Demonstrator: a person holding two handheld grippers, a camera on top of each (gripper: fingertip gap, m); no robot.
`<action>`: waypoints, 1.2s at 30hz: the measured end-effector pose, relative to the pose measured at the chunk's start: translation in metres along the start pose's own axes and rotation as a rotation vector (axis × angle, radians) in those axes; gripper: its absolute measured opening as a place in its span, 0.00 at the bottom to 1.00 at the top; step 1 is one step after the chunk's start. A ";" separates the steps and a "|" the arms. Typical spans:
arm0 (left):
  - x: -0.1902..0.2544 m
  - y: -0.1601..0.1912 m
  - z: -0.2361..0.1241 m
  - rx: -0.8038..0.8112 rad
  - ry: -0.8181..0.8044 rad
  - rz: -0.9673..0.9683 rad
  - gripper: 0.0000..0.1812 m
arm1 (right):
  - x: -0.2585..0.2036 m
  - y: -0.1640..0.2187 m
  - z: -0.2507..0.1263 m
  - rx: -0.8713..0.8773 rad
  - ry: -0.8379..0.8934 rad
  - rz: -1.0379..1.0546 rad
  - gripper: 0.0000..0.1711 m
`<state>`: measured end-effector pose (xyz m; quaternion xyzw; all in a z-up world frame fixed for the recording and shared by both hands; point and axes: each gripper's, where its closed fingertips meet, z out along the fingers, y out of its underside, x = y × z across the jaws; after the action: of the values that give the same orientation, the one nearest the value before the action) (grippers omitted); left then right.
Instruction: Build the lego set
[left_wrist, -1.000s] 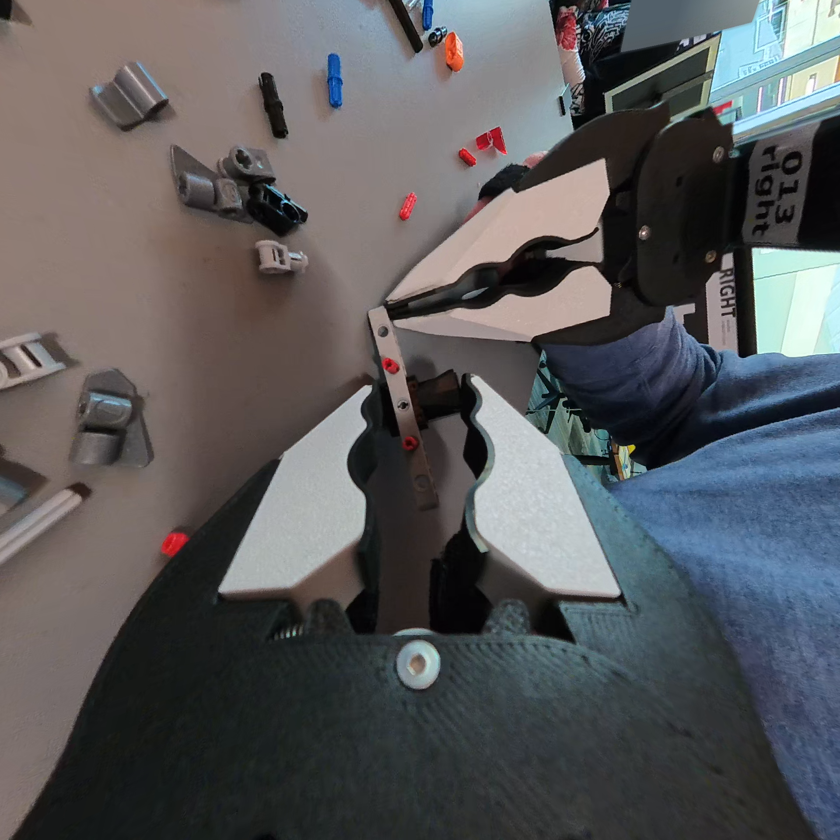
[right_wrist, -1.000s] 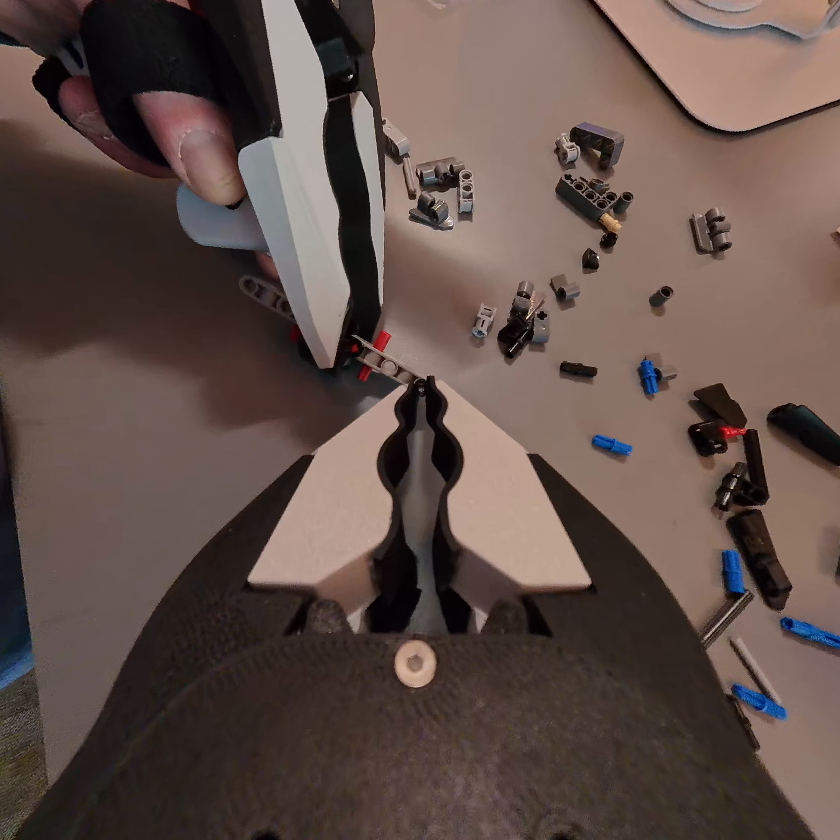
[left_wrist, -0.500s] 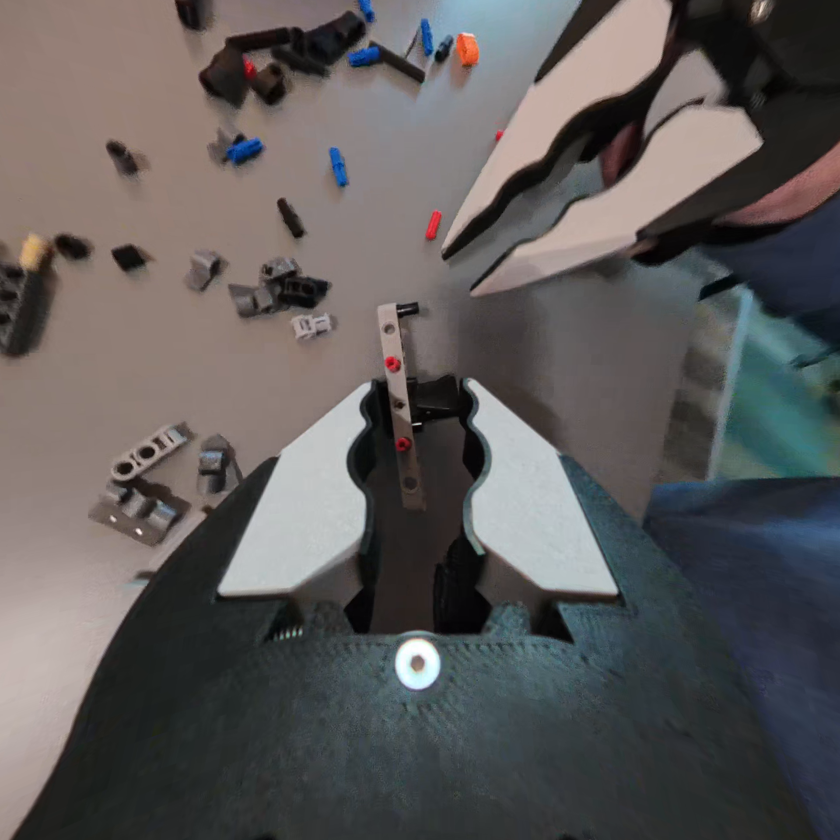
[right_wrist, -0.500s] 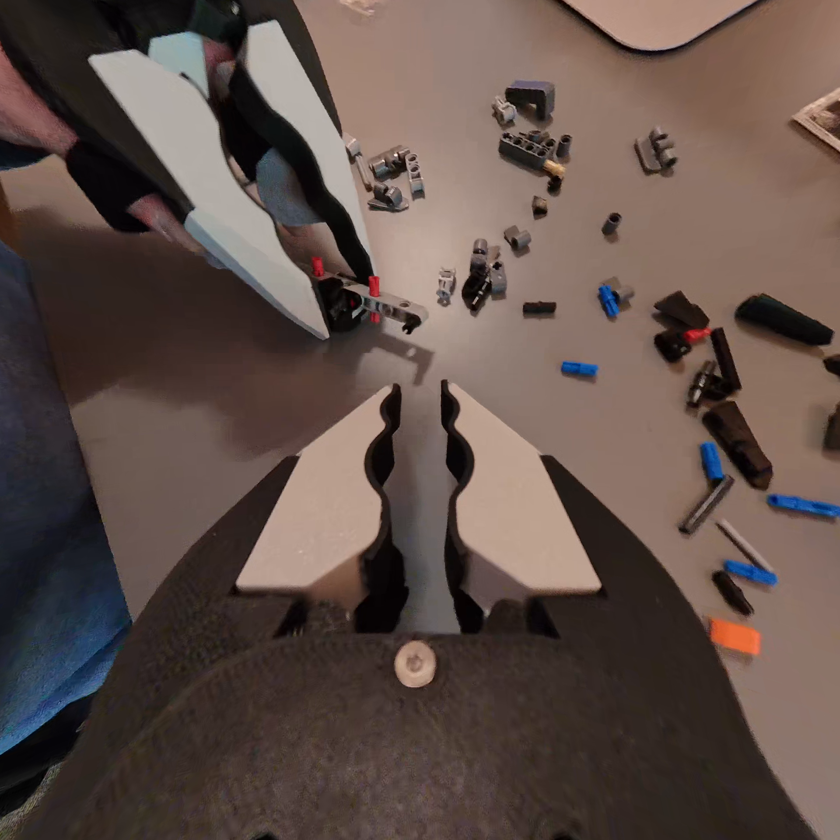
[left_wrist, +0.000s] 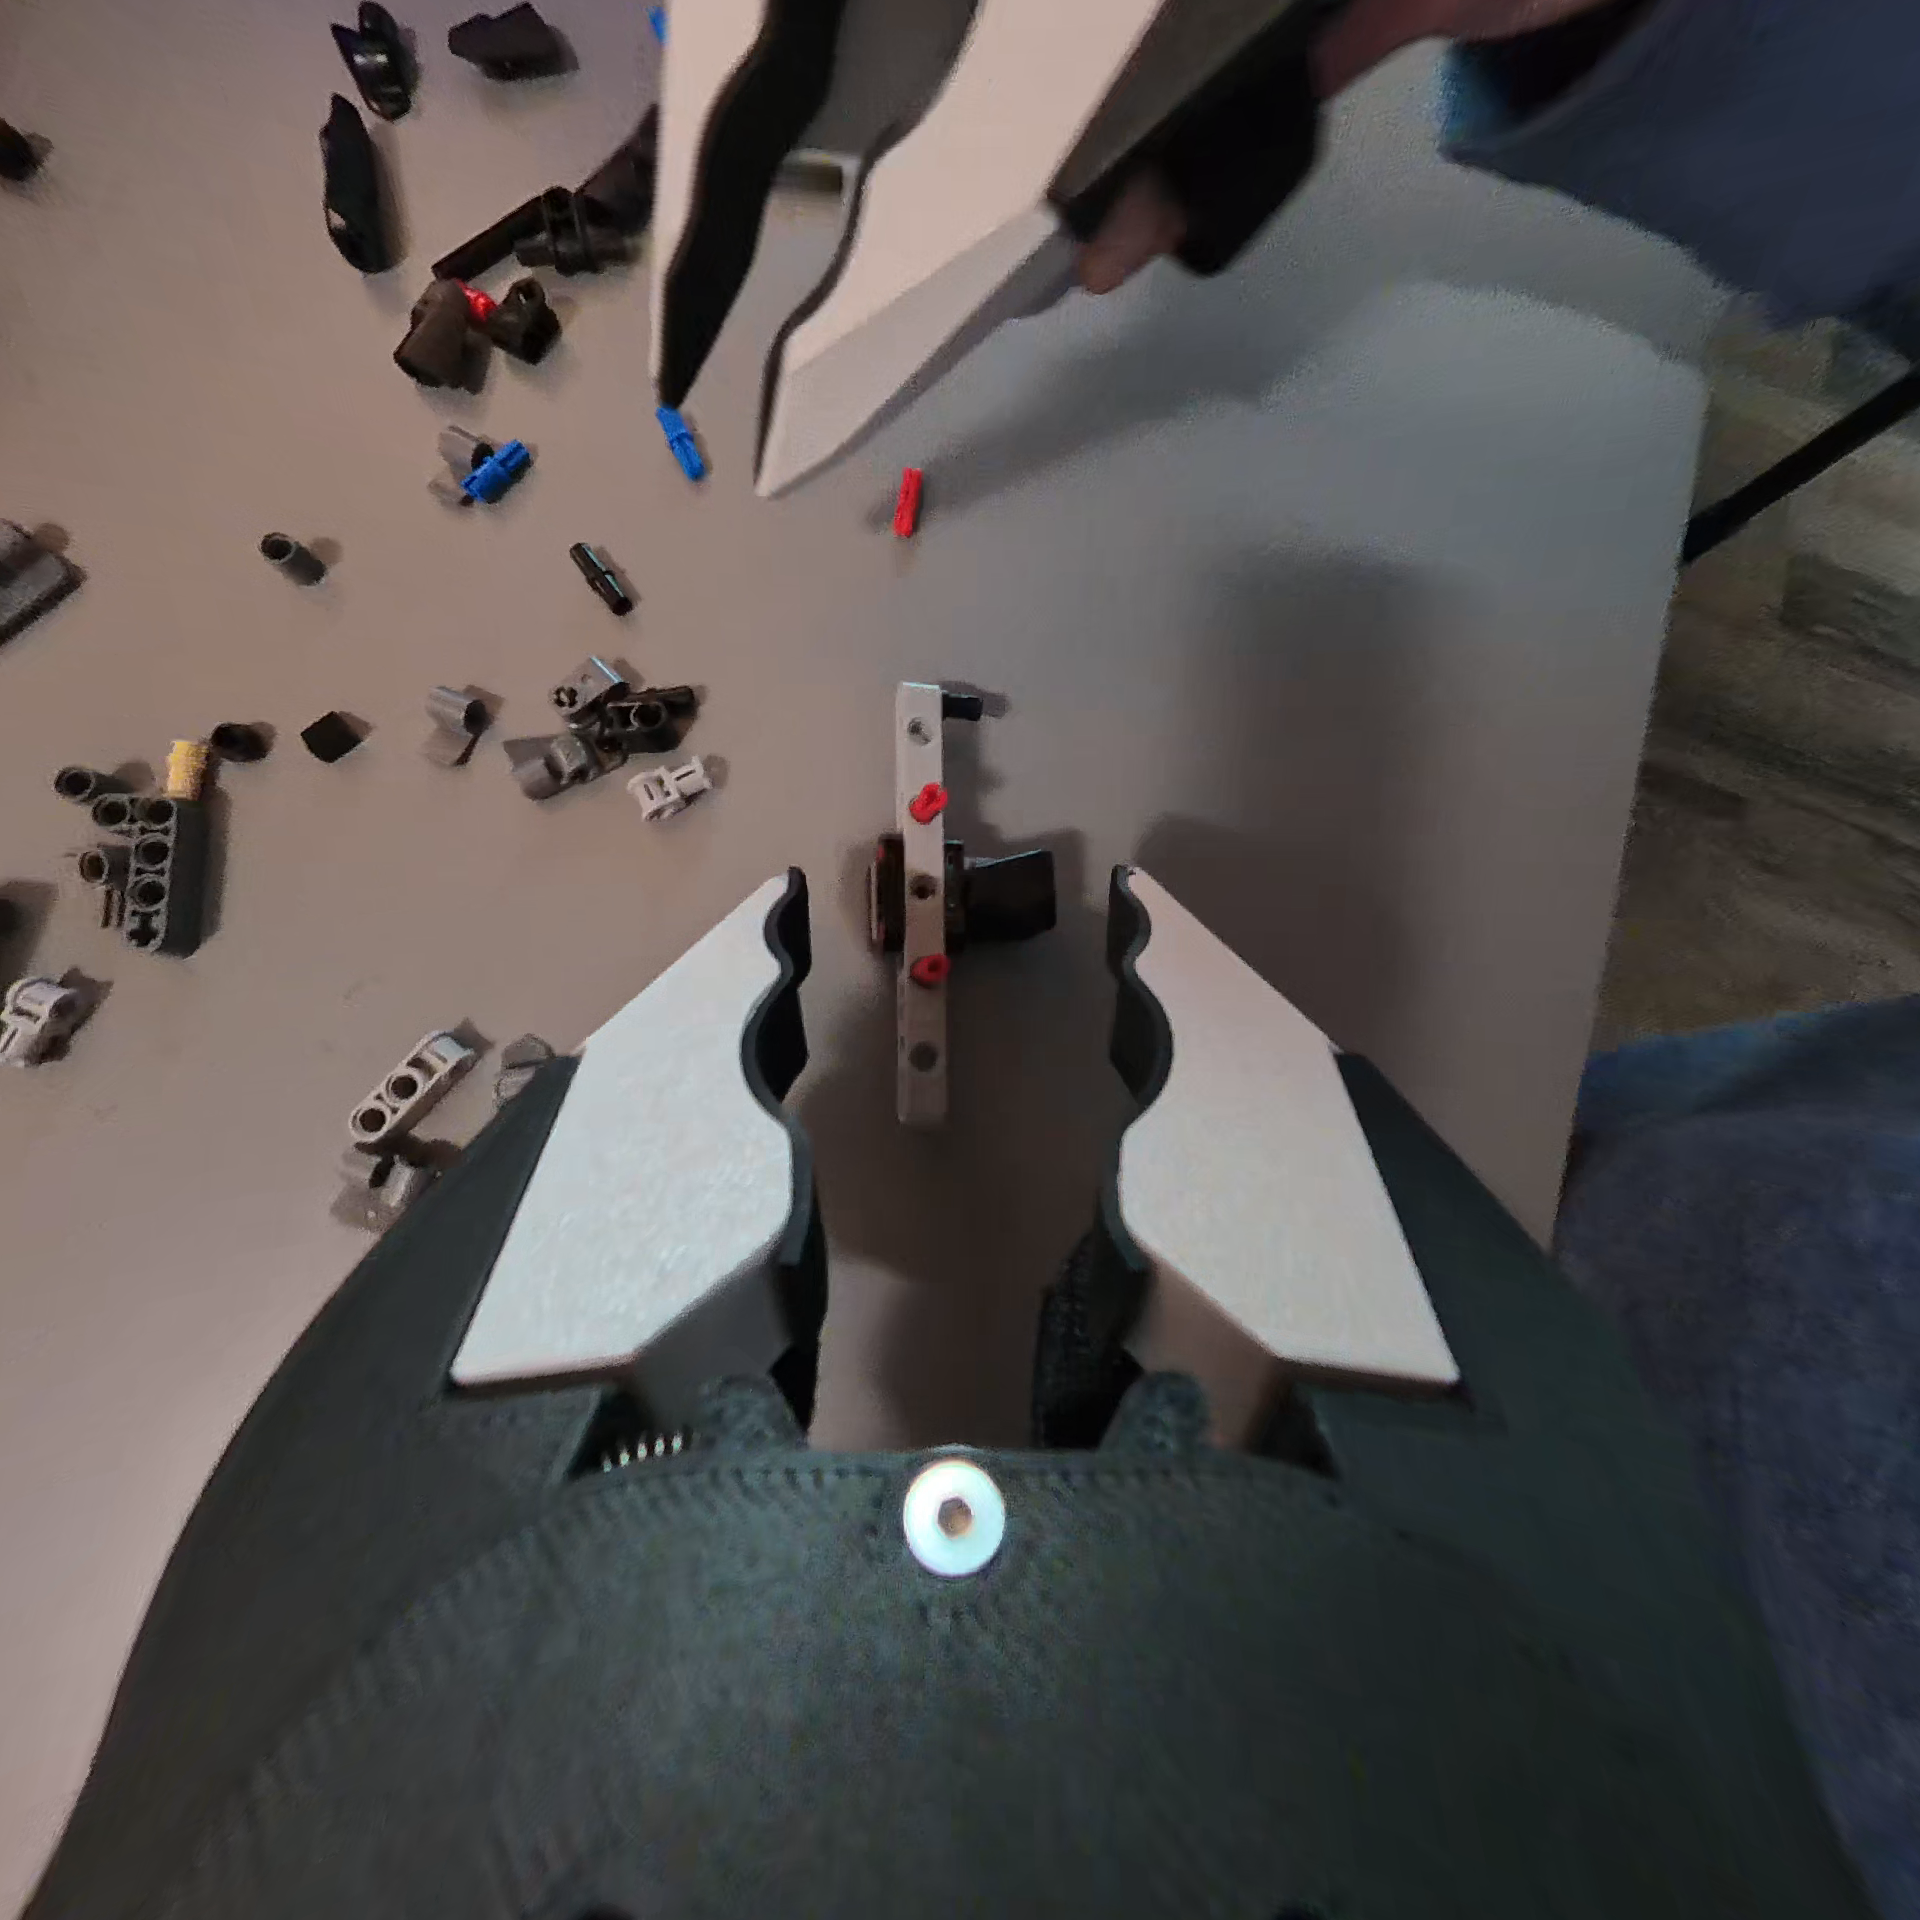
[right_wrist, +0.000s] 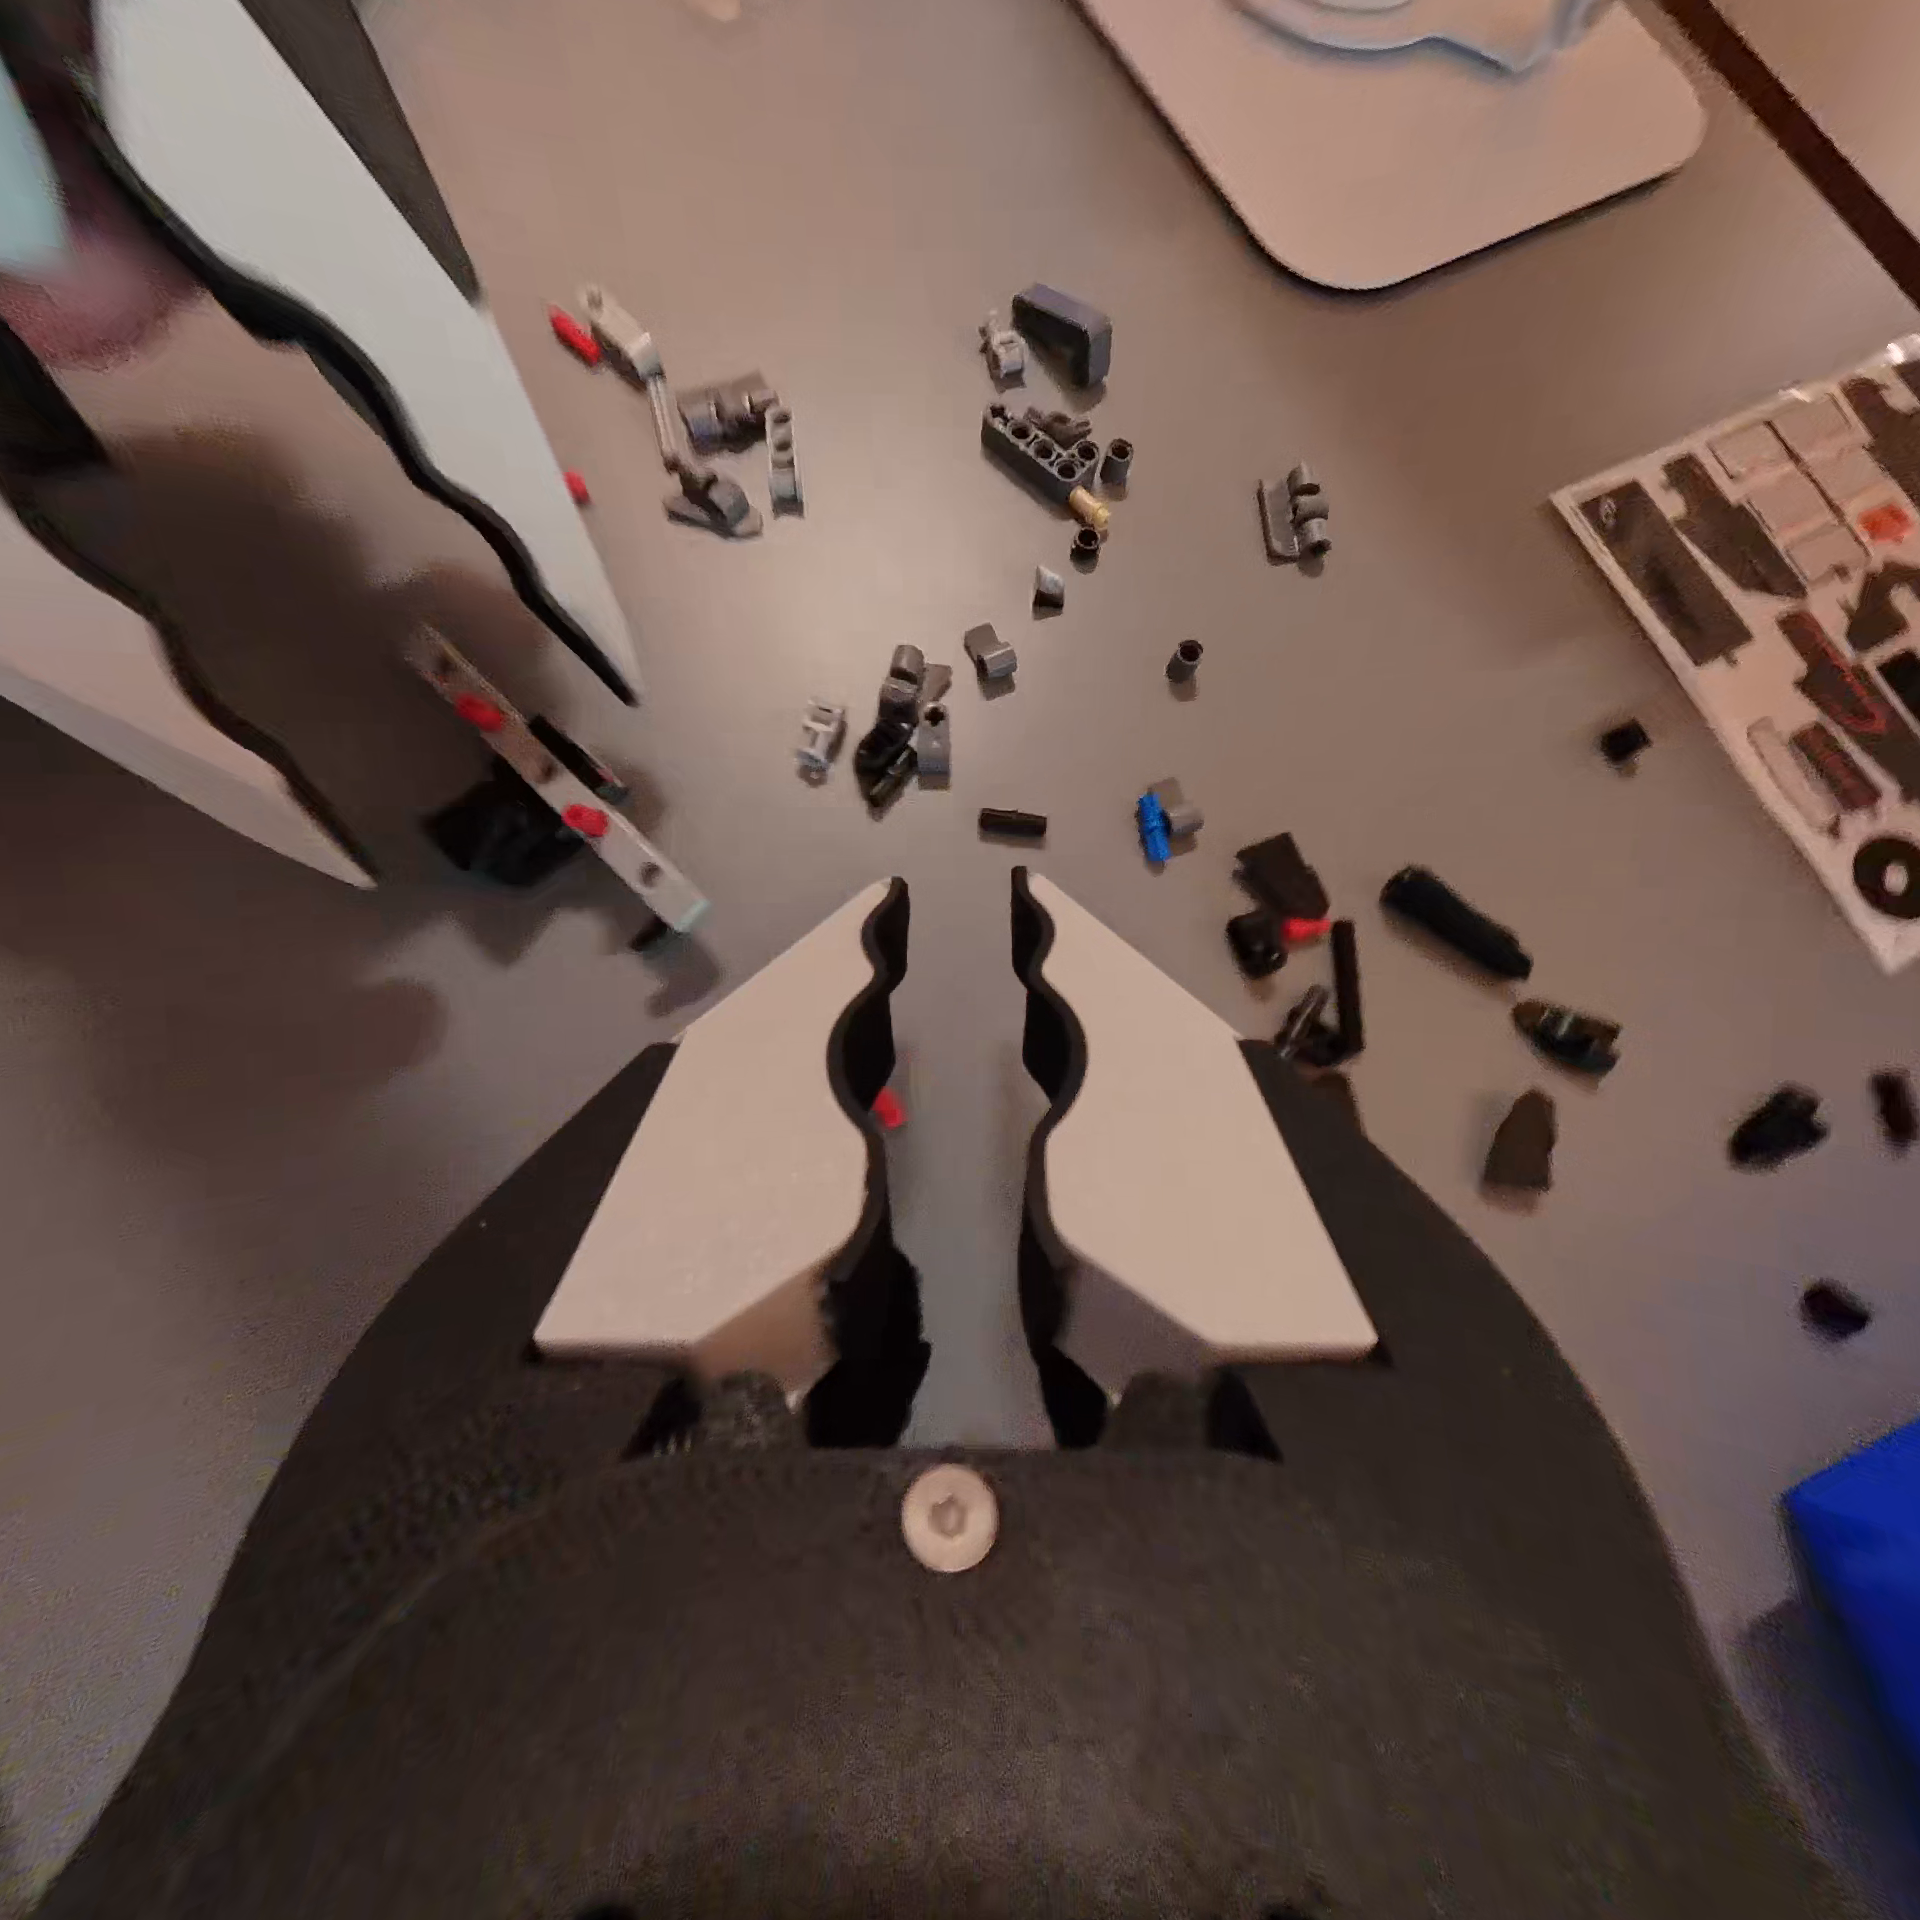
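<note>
Between the spread fingers of the left claw (left_wrist: 956, 883), at the centre of the left wrist view, a grey lego beam assembly (left_wrist: 922, 904) lies on the desk (left_wrist: 1299, 582), lengthwise along the claw's axis. It carries two red pins on its face, a black block at its middle and a small black pin at its far end. Neither finger touches it; the claw stands wide and holds nothing.

At the top of the same view the right claw (left_wrist: 727, 436) points down at the desk, its fingers a narrow way apart and empty. Its tips are just beside a blue pin (left_wrist: 681, 442), with a loose red pin (left_wrist: 907, 502) a little to the right.

Across the left half of that view lie scattered black, grey and blue lego pieces. From the right wrist view, a sticker sheet (right_wrist: 1787, 644) lies at the right edge and a pale mat (right_wrist: 1455, 156) sits in the upper right corner.
</note>
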<state>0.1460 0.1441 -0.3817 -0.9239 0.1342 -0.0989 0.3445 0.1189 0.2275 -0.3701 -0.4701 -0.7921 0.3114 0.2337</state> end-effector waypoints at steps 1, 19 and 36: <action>0.001 -0.001 -0.004 0.017 0.006 -0.003 0.31 | 0.003 0.000 0.005 -0.022 -0.025 -0.057 0.09; -0.013 0.006 -0.036 0.102 -0.047 -0.035 0.27 | 0.009 0.008 0.042 -0.240 -0.415 -0.415 0.01; -0.047 -0.057 -0.022 0.158 -0.266 0.501 0.16 | -0.028 -0.047 -0.014 -0.028 -0.684 0.034 0.00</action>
<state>0.1061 0.1868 -0.3321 -0.8370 0.3037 0.1010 0.4438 0.1123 0.1891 -0.3292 -0.3547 -0.8208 0.4441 -0.0572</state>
